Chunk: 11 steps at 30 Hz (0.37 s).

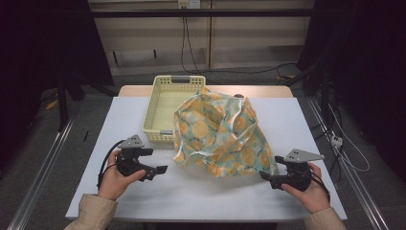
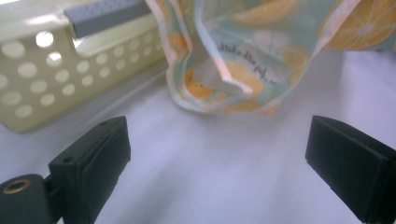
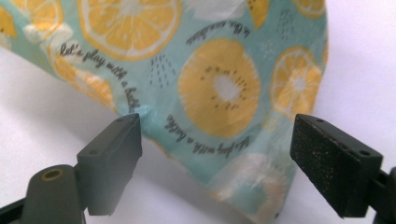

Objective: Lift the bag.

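high view showed a bag (image 1: 222,136) with orange slices on it, sitting in the middle of the white table (image 1: 201,191), touching a yellow basket (image 1: 165,103). left gripper (image 1: 163,169) sat near its left side, jaws wide open, holding nothing. right gripper (image 1: 262,177) sat by the bag's right corner, jaws wide open too.
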Tool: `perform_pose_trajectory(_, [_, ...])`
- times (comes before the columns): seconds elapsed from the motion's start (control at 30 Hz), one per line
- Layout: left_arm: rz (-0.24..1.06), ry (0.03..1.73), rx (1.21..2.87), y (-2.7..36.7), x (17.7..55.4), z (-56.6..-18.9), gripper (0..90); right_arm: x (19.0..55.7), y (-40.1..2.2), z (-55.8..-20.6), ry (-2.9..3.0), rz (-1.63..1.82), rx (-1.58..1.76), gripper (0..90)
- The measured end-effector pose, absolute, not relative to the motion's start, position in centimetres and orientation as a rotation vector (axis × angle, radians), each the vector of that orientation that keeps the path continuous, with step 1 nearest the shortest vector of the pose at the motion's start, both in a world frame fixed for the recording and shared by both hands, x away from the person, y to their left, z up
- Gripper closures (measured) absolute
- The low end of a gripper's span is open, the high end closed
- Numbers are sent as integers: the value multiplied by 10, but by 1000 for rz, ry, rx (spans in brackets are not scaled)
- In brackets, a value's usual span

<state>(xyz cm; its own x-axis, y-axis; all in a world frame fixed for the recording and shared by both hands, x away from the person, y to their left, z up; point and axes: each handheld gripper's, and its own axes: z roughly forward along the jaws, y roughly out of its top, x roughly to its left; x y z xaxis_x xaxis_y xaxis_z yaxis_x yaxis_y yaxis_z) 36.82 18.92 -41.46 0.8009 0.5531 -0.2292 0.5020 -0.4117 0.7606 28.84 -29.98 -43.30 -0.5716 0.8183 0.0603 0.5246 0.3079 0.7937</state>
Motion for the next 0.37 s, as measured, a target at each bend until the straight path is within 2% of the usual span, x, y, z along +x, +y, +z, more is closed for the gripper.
perform_pose_trajectory(0.37, [79,786,2082,198,357,-425,65,282,-305,-445,2218,1124,1229,161])
